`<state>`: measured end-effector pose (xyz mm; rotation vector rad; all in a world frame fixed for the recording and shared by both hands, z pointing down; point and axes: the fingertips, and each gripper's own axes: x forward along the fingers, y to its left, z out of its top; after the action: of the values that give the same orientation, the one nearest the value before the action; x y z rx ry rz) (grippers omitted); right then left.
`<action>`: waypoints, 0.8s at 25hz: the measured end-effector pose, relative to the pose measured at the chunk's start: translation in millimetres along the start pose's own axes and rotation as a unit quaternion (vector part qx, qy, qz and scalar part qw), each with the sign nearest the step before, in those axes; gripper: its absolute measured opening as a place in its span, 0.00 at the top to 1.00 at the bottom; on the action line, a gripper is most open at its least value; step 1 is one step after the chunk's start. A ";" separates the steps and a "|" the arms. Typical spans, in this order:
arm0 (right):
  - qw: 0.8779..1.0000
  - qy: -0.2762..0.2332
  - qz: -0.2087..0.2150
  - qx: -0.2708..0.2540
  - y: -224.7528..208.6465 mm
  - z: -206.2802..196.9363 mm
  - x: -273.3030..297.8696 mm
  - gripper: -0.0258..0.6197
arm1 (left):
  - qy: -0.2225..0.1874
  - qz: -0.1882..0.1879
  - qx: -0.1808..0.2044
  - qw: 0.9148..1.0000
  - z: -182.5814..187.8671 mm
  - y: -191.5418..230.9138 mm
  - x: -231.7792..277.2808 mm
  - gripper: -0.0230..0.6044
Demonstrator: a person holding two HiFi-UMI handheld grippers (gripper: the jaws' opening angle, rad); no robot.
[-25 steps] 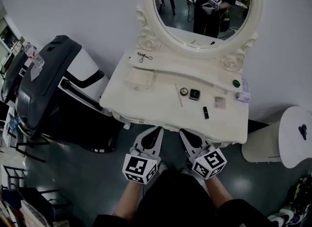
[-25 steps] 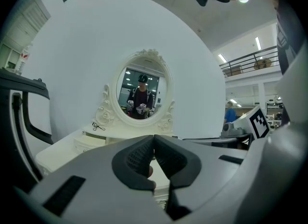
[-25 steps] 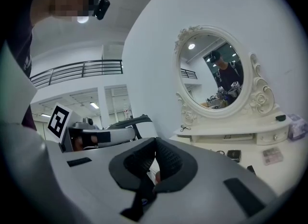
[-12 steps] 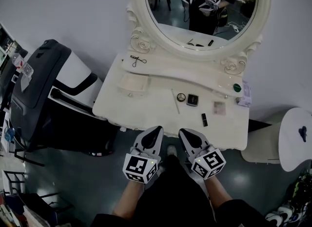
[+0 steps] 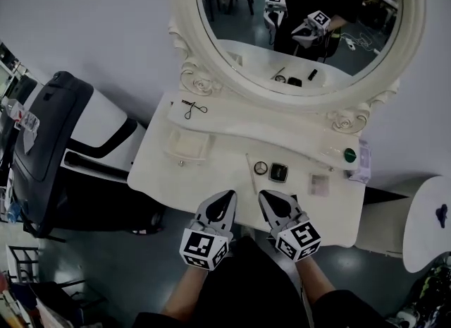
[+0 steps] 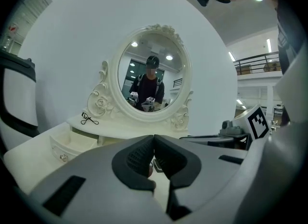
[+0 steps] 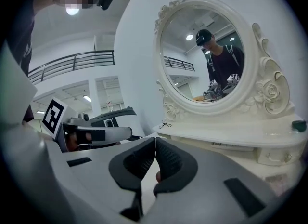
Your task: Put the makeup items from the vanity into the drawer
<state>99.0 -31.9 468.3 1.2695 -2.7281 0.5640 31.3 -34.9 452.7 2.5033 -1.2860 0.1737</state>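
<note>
Cream vanity, green cap, blk compact.

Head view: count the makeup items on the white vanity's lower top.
4, in a row from left to right: a thin pale stick, a small round gold-rimmed compact, a dark square compact, and a pale square palette. The right gripper may hide another.

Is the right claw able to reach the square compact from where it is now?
Probably yes. The square compact lies just beyond the right claw on the vanity, with nothing between them; the claw is shut and would have to open first.
</note>
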 end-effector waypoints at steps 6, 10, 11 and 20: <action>0.999 0.045 -0.005 -0.016 -43.7 -13.6 38.9 0.92 | 0.017 -0.003 -0.005 1.000 -11.4 17.1 46.1 0.94; 0.997 0.074 -0.013 -0.015 -69.8 -33.4 64.1 0.92 | 0.028 -0.005 -0.016 0.999 -30.6 34.3 71.5 0.94; 0.997 0.080 -0.014 -0.018 -74.8 -38.1 69.1 0.92 | 0.030 -0.006 -0.020 0.999 -35.4 38.6 76.5 0.94; 0.980 0.181 -0.009 -0.077 -101.2 -73.9 90.3 0.77 | 0.036 -0.015 -0.041 0.998 -53.6 57.7 96.2 0.94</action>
<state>110.2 -130.1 587.0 1.0364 -2.4052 0.5136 43.1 -122.2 540.4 2.4240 -1.2031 0.1979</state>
